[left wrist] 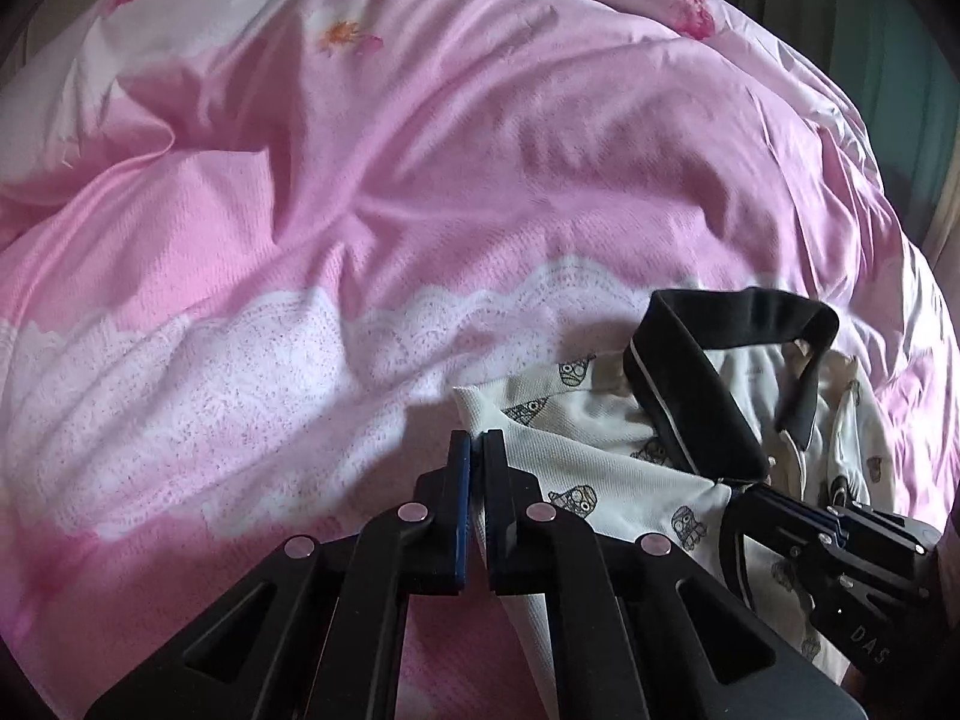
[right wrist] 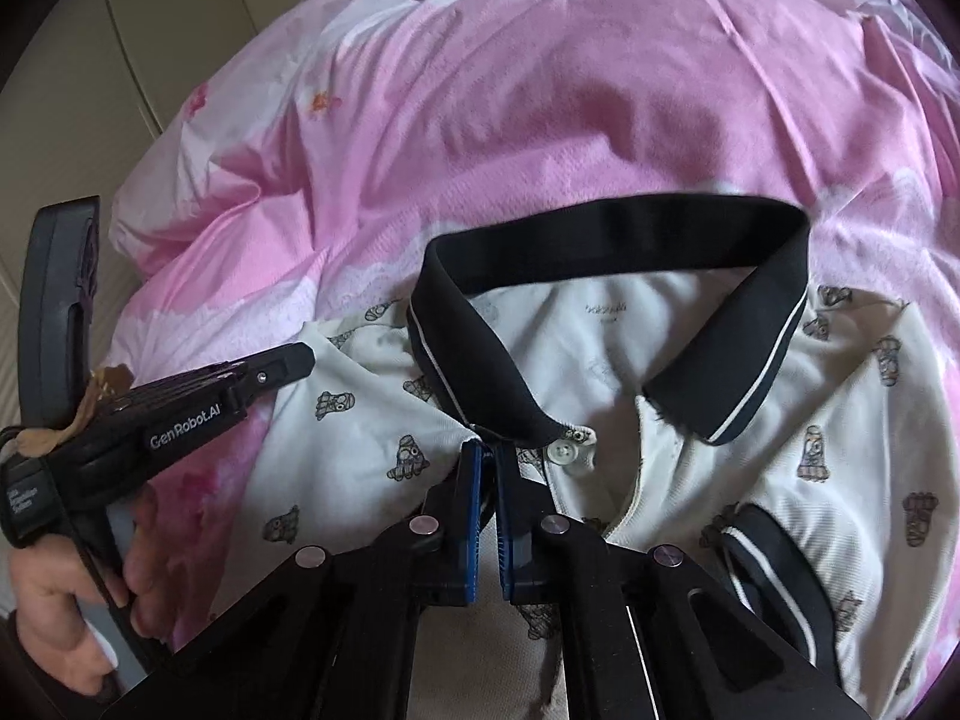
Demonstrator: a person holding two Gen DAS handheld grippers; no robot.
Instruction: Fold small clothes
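Note:
A small white polo shirt (left wrist: 600,468) (right wrist: 600,354) printed with little cartoon figures lies face up on a pink quilt (left wrist: 420,150) (right wrist: 540,90). Its black collar (left wrist: 690,384) (right wrist: 600,228) stands open, and a white button (right wrist: 561,453) shows at the placket. My left gripper (left wrist: 477,438) (right wrist: 303,360) is shut on the shirt's left shoulder edge. My right gripper (right wrist: 489,450) (left wrist: 744,495) is shut on the front fabric just below the collar's left point. A black sleeve cuff (right wrist: 774,552) lies at the lower right.
The quilt is rumpled, with a white lace-print band (left wrist: 240,360) beside the shirt. A person's hand (right wrist: 54,600) holds the left gripper's handle. A beige padded surface (right wrist: 90,60) lies beyond the quilt's left edge, a curtain (left wrist: 840,0) at the far right.

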